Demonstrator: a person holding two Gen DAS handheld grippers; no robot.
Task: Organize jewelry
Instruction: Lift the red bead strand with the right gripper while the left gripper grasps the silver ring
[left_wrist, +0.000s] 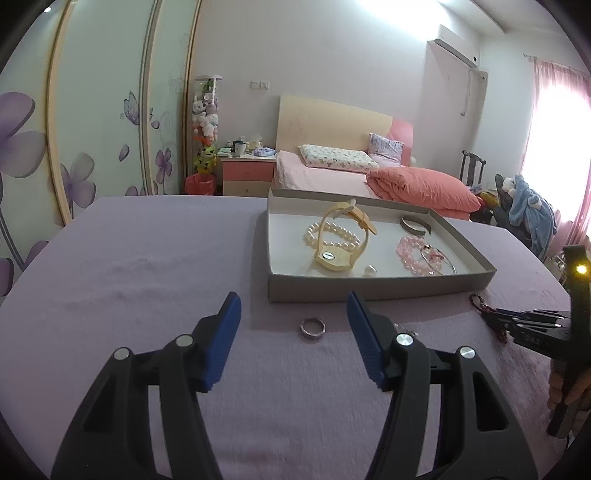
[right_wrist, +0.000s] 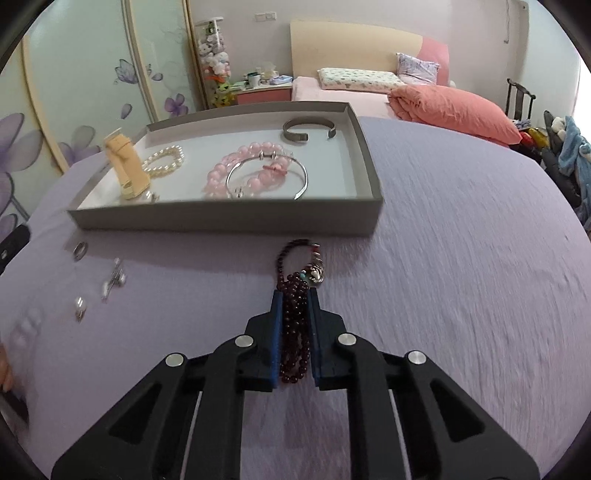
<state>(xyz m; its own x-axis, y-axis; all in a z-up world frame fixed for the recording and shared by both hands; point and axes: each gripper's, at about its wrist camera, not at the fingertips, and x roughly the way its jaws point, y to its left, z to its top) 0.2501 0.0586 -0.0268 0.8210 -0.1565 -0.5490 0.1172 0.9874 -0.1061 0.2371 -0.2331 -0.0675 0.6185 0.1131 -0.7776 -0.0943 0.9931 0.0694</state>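
Observation:
A grey cardboard tray (left_wrist: 369, 291) (right_wrist: 221, 221) stands on the lilac cloth. It holds a yellow watch (left_wrist: 334, 256), a pearl bracelet (left_wrist: 343, 234), a pink bead bracelet (right_wrist: 229, 173), a silver bangle (right_wrist: 301, 173) and a metal cuff (right_wrist: 295, 134). My left gripper (left_wrist: 292, 299) is open and low over the cloth, and a small ring (left_wrist: 313, 328) (right_wrist: 80, 250) lies just past its fingertips, in line with the gap. My right gripper (right_wrist: 295, 295) is shut on a dark red bead bracelet (right_wrist: 293, 280) lying in front of the tray; its charm end sticks out ahead of the jaws.
Loose small pieces lie on the cloth left of the right gripper: a silver pin (right_wrist: 114, 280) and a pearl earring (right_wrist: 79, 306). The tray's front wall rises right behind the ring. A bed (left_wrist: 332, 177) and wardrobe doors (left_wrist: 92, 129) stand beyond the table.

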